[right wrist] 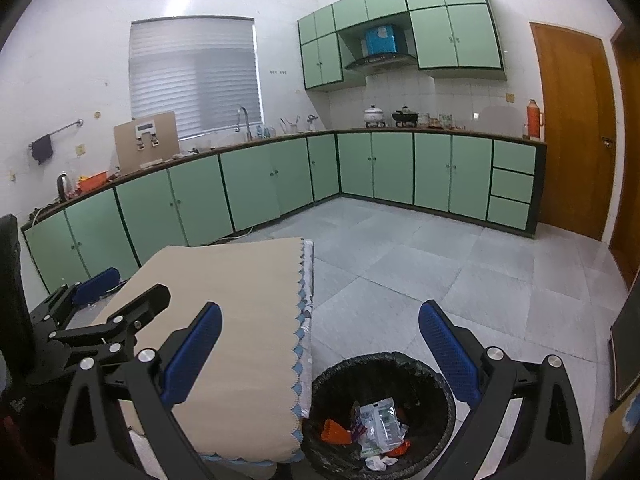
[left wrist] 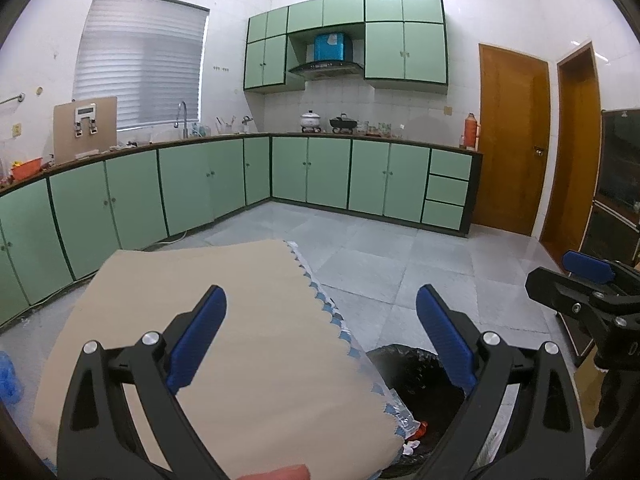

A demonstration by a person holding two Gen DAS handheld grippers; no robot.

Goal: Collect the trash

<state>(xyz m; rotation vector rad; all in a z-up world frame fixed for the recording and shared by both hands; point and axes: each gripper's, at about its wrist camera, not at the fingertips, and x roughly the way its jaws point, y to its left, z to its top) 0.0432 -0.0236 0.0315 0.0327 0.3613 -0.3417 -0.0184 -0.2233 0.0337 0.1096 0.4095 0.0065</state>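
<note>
Green cabinets [right wrist: 256,184] line two walls under a dark counter, where a faucet [right wrist: 243,122], a white pot [right wrist: 375,115] and an orange flask [right wrist: 533,119] stand. A beige-covered table [right wrist: 236,320] stands on the grey tiled floor [right wrist: 420,264], and a wooden door [right wrist: 572,132] is shut.

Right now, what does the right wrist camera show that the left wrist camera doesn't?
Only the right wrist view looks down into the black-lined round trash bin: a clear plastic wrapper and an orange scrap lie inside. Only the left wrist view shows a blue plastic object at its left edge. Both show the beige scallop-edged table cover, both grippers open and empty, and the green cabinets.
</note>
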